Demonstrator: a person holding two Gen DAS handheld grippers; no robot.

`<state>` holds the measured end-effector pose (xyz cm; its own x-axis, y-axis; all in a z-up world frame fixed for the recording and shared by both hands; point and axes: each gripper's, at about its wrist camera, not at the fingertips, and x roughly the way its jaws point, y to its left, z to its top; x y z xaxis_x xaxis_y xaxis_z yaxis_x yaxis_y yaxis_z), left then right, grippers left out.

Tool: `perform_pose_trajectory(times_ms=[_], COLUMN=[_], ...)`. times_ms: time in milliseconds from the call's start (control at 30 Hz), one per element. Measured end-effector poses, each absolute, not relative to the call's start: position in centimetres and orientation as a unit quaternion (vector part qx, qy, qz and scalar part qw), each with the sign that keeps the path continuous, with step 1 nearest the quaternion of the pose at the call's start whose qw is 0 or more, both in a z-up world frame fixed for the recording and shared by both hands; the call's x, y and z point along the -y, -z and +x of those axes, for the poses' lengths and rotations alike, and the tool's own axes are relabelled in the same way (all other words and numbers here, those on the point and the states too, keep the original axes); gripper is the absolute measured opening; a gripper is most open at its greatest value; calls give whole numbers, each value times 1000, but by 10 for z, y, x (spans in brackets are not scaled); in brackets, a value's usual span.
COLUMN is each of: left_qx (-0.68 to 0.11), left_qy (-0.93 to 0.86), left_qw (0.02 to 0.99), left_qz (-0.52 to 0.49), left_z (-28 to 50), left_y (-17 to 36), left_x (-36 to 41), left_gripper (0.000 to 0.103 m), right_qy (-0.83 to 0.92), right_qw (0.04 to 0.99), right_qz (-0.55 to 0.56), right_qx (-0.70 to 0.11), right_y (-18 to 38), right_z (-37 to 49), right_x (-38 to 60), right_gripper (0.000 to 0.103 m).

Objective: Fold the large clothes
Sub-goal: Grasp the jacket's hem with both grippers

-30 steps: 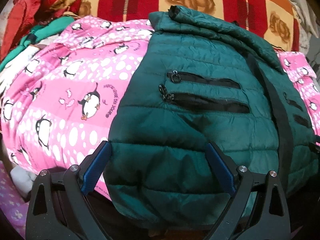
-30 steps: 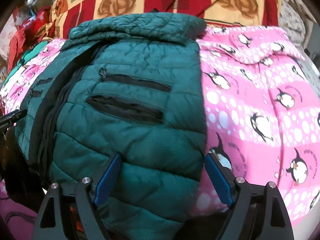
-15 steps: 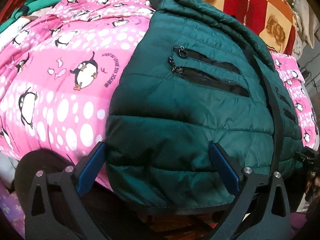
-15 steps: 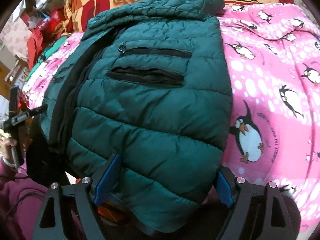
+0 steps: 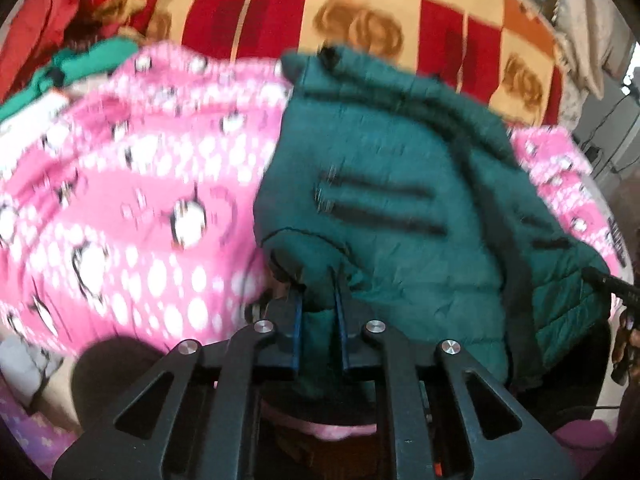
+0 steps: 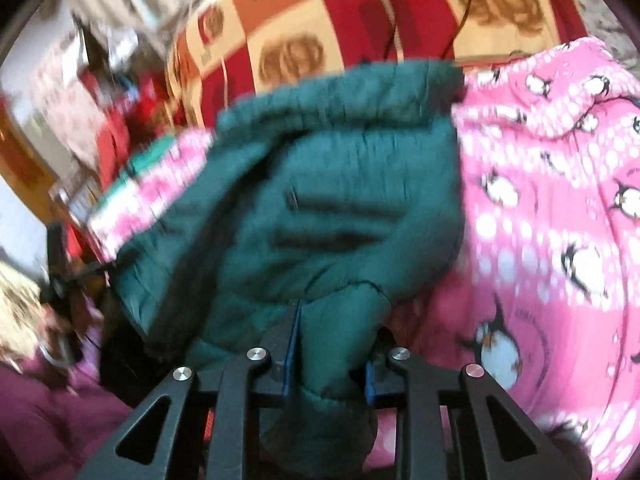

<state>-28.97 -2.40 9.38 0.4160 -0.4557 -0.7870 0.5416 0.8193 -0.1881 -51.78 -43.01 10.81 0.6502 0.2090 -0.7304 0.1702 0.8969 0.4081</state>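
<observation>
Jacket (image 5: 400, 184) hem is pinched by left gripper (image 5: 318, 304) and right gripper (image 6: 328, 344), jaws just closed on it; near edge is held for folding far over blanket (image 5: 132, 200).

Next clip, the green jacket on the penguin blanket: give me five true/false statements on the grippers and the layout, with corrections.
1. The left gripper is shut on the jacket's hem. True.
2. The right gripper hangs open above the jacket. False: its jaws have just closed on a bunch of the hem.
3. The jacket lies on a pink penguin blanket. True.
4. The jacket's pocket zips face down, hidden. False: two dark zip lines show on top.
5. A red-and-cream checked blanket lies behind the jacket. True.
</observation>
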Motion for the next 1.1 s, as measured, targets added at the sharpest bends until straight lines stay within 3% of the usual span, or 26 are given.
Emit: perform_pose_trajectory(times_ms=[333, 467, 633, 800, 833, 867, 933, 1100], left_qx=[-332, -275, -335, -388, -390, -395, -394, -387], left_qy=[273, 233, 232, 256, 261, 267, 283, 314], left_qw=[903, 933, 913, 884, 881, 877, 869, 852], left_qz=[8, 9, -17, -50, -55, -63, -98, -159], left_z=[-238, -200, -132, -118, -118, -118, -122, -133], left_y=[-176, -198, -181, -160, -159, -158, -160, -166], left_x=[57, 84, 115, 113, 108, 98, 80, 33], left_gripper=[12, 4, 4, 6, 15, 43, 82, 86], right_qy=[32, 48, 51, 60, 59, 59, 59, 62], right_qw=[915, 919, 917, 912, 911, 910, 908, 902], right_qz=[240, 248, 246, 248, 248, 249, 255, 267], right_qx=[-323, -302, -310, -321, -323, -325, -328, -333], right_y=[-160, -171, -170, -152, -148, -145, -140, -133], right_z=[-459, -412, -342, -318, -318, -321, -323, -330], right_x=[473, 500, 517, 524, 525, 525, 529, 535], right_gripper=[23, 23, 23, 23, 23, 23, 23, 23])
